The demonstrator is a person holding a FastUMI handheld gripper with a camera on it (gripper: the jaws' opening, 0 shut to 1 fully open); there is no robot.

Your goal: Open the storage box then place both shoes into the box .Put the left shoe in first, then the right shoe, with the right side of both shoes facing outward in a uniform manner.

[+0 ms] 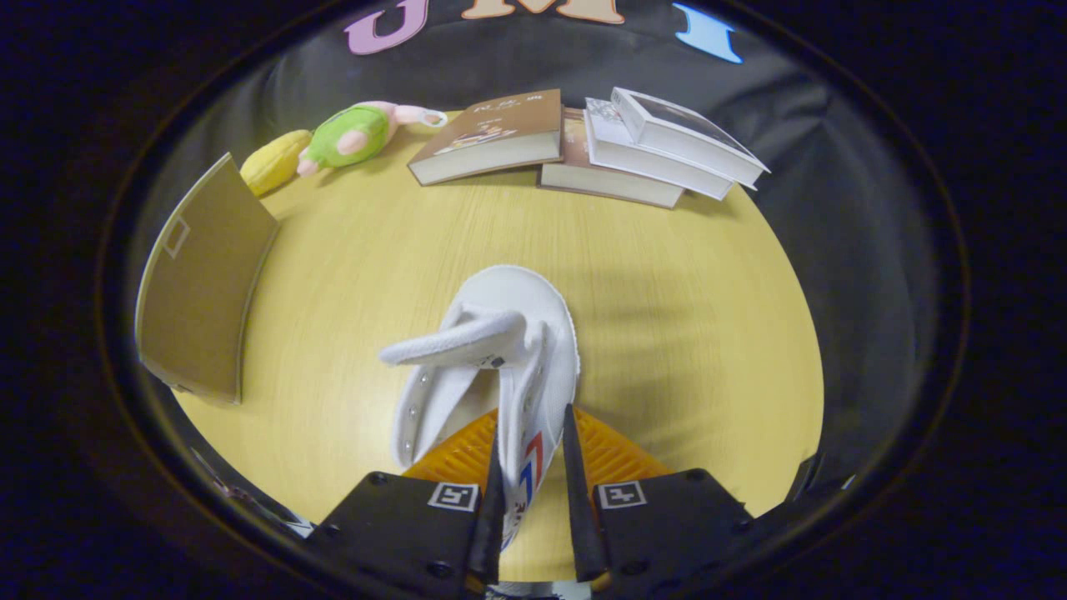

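A white high-top shoe [508, 350] with a red and blue mark on its side hangs above the wooden table [667, 283], toe pointing away from me. My gripper [531, 433] is shut on the shoe's ankle wall, one finger on each side of it. The shoe's tongue sticks out to the left, just ahead of the fingers. A brown cardboard panel [200, 283], seemingly part of the storage box, stands upright to the left of the shoe. The box's inside and the other shoe are hidden.
Several books [583, 142] lie stacked at the table's far edge, beyond the shoe. A green and pink plush toy [354, 133] and a yellow plush [275, 161] lie at the far left, behind the cardboard panel.
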